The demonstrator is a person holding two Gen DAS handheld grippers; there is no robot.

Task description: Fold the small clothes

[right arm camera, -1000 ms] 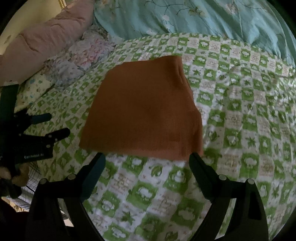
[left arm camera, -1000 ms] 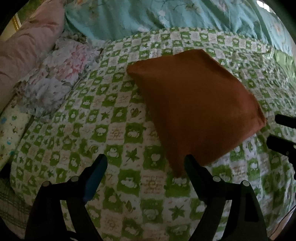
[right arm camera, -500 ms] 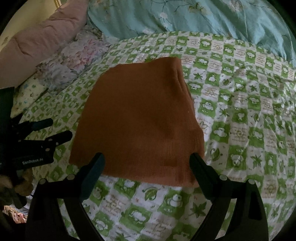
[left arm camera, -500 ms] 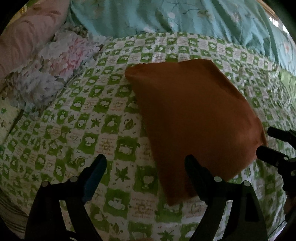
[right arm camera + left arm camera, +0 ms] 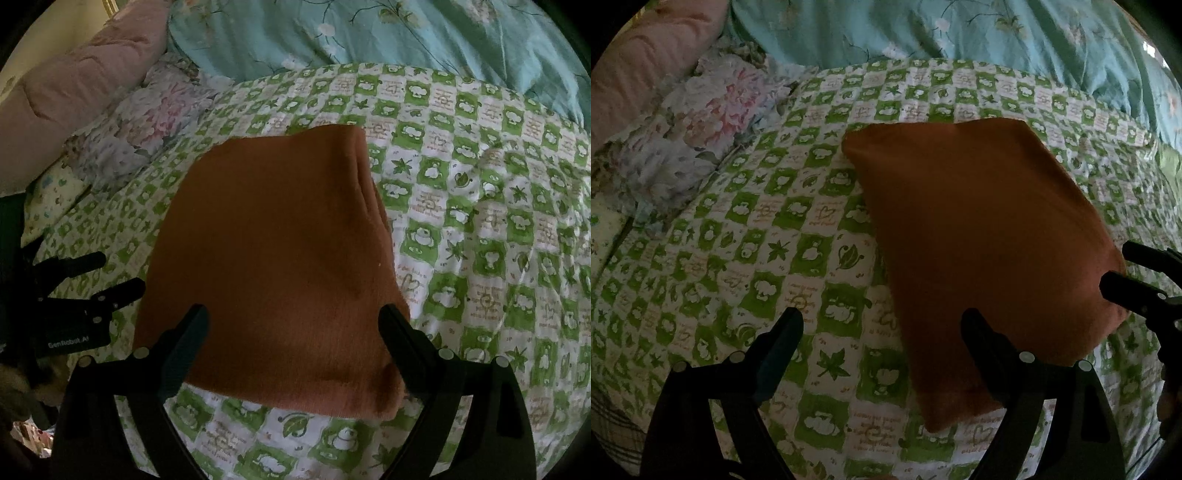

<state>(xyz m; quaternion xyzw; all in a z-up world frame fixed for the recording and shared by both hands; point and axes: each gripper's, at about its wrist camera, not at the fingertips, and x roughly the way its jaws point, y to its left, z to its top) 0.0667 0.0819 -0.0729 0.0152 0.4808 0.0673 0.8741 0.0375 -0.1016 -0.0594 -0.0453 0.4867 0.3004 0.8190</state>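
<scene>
A folded rust-orange knit garment (image 5: 273, 266) lay flat on a green-and-white checked quilt printed with leaves and mushrooms (image 5: 480, 229), its stacked fold edges showing along the right side. The left gripper (image 5: 882, 332) hung with its jaws spread wide and empty, the near left corner of the garment lying between them. The right gripper (image 5: 293, 325) was likewise wide open over the garment's near edge, holding nothing; whether its fingertips touched the cloth was hard to tell in the dim light. A pale floral ruffled pillow (image 5: 690, 133) and a turquoise flowered duvet (image 5: 369, 33) lay beyond.
</scene>
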